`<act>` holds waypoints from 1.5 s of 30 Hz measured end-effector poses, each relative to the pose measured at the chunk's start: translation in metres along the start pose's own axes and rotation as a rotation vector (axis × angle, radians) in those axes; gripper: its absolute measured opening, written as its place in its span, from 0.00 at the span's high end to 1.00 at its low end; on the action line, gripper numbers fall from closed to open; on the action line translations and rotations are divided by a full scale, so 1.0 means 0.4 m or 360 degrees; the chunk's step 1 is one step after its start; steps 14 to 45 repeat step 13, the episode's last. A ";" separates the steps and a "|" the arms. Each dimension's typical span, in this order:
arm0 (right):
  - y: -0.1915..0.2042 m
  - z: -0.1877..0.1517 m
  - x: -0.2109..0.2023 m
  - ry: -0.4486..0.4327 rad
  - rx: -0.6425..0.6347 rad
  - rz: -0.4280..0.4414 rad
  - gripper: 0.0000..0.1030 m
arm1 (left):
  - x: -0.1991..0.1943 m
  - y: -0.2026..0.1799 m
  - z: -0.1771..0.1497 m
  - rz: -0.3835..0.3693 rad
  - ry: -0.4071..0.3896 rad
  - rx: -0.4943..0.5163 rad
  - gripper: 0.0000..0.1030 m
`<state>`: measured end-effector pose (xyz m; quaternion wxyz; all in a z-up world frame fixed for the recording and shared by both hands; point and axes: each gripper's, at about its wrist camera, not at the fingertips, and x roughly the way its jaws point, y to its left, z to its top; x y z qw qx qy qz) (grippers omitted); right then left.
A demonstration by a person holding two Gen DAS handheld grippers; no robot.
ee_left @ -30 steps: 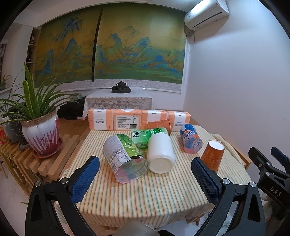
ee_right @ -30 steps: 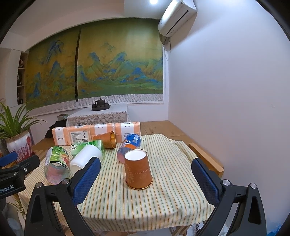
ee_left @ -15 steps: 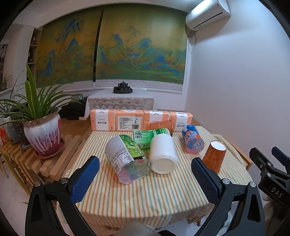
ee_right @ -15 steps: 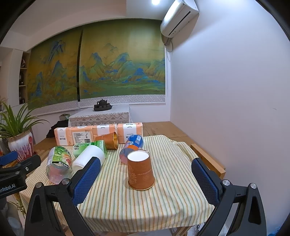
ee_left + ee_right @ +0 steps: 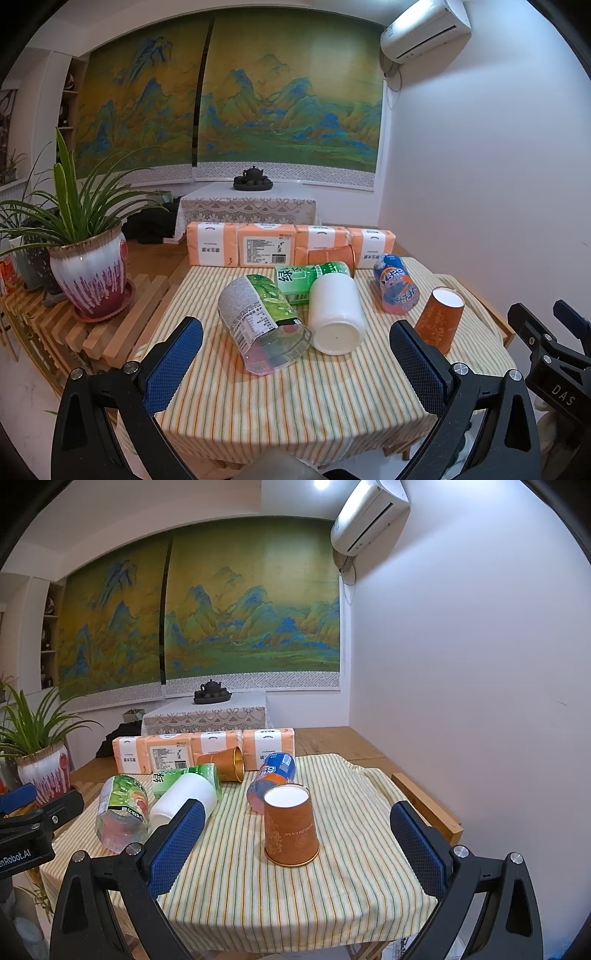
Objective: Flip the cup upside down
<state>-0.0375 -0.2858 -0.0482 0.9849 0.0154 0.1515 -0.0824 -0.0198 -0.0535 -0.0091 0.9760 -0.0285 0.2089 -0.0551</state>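
An orange paper cup (image 5: 290, 827) stands upside down on the striped tablecloth (image 5: 295, 893), white base up; it also shows in the left wrist view (image 5: 439, 319) at the right. A second orange cup (image 5: 223, 763) lies on its side near the back, also seen in the left wrist view (image 5: 332, 255). My right gripper (image 5: 295, 845) is open and empty, held back from the upside-down cup, near the table's front edge. My left gripper (image 5: 295, 365) is open and empty, in front of the lying bottles.
A white jar (image 5: 336, 314), a green-labelled clear jar (image 5: 262, 317), a green bottle (image 5: 310, 277) and a blue-orange can (image 5: 395, 284) lie on the cloth. Orange tissue packs (image 5: 266, 249) line the back. A potted plant (image 5: 88, 273) stands left. A white wall is right.
Both grippers have drawn back and risen slightly from the table; the upside-down cup stands still and nothing is held.
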 end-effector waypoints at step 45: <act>0.002 -0.006 0.004 0.0006 -0.0001 0.0003 0.04 | 0.002 -0.001 0.003 0.0011 -0.0014 0.0012 0.00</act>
